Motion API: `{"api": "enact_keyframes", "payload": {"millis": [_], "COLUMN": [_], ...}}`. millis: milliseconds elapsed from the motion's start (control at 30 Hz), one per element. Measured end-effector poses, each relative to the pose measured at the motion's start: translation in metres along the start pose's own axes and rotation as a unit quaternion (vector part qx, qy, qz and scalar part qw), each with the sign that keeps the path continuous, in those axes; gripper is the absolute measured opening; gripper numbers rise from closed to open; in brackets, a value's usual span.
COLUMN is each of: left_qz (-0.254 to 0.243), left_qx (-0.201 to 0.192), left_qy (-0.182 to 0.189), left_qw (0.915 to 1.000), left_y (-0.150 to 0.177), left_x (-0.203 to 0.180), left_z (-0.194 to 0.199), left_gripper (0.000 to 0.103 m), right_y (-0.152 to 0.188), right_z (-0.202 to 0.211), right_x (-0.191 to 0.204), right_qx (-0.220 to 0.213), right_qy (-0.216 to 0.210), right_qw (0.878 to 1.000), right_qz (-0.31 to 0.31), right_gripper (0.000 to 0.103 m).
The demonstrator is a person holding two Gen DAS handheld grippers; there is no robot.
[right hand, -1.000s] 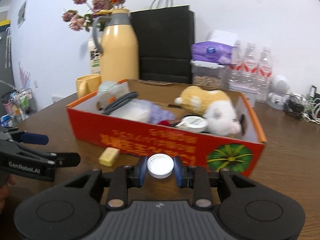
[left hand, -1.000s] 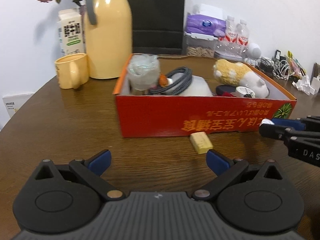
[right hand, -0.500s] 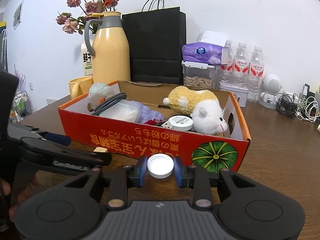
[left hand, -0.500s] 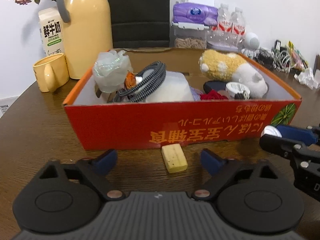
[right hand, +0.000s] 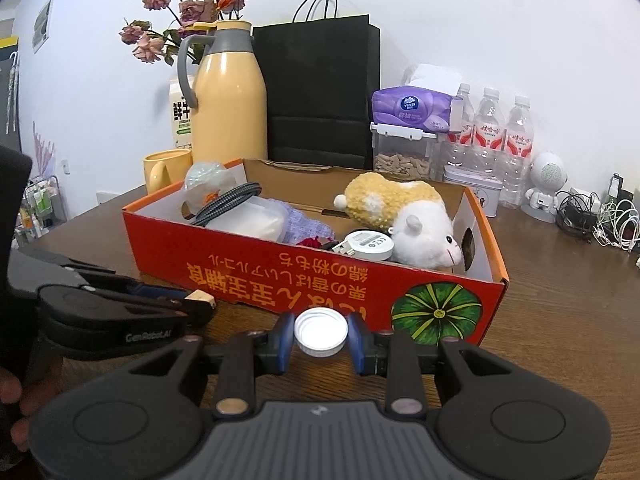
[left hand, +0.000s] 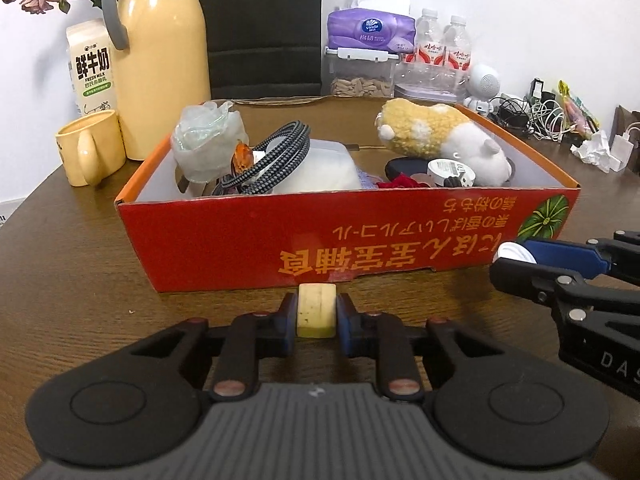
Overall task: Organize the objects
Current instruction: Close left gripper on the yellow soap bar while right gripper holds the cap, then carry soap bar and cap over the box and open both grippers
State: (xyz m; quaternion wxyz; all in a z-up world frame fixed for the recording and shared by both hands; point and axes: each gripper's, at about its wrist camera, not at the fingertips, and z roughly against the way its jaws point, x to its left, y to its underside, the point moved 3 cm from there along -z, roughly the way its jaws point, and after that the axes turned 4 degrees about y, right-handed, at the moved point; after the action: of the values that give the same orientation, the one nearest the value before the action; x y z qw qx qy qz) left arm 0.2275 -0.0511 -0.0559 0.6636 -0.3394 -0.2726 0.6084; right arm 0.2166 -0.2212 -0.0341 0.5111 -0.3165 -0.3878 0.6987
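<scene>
Brown wooden table (left hand: pixel 80 264) against white wall, clutter along the back: yellow thermos (left hand: pixel 164 60), milk carton (left hand: pixel 92 68), yellow mug (left hand: pixel 90 148), black paper bag (right hand: pixel 320 88), tissue pack (left hand: pixel 370 28), water bottles (right hand: pixel 496 132). Red cardboard box (left hand: pixel 280 248) mid-table, already holding plush hamster (left hand: pixel 440 140), braided cable (left hand: pixel 268 160), crumpled plastic (left hand: pixel 208 140), round white gadget (right hand: pixel 368 244). Left gripper (left hand: pixel 317 316) wide a second ago with yellow eraser block (left hand: pixel 316 310) lying loose at 12 o'clock just short of the box wall; now moved up to it, jaws closing with the block between them, pads at both sides, block apparently down on the wood just beside the box front. Right gripper (right hand: pixel 320 338) unchanged, narrow, clamped on white bottle cap (right hand: pixel 320 332), parked near the box front at 3 o'clock of the left one. Net effect: both loose items now in hand. Probably next: lift over the front wall, drop inside. Risk: low front clearance, block could clip the rim.
</scene>
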Motion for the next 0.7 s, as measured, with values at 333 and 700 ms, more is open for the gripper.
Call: {"api": "enact_keyframes", "payload": {"millis": [333, 700], "left_qz": [0.001, 0.003], "left_qx": [-0.031, -0.110], "left_qy": [0.021, 0.046], "left_qw": [0.9993, 0.9928], "left_y": [0.003, -0.031], "left_x": [-0.001, -0.002], "left_z": [0.024, 0.069], "left_gripper": [0.021, 0.021], "right_y": [-0.002, -0.024], "right_z": [0.005, 0.017], "right_x": [0.000, 0.001], "right_qx": [-0.012, -0.043], "right_qy": [0.002, 0.000], "right_qw": [1.000, 0.999], "right_qz": [-0.002, -0.001], "right_gripper": [0.027, 0.027]}}
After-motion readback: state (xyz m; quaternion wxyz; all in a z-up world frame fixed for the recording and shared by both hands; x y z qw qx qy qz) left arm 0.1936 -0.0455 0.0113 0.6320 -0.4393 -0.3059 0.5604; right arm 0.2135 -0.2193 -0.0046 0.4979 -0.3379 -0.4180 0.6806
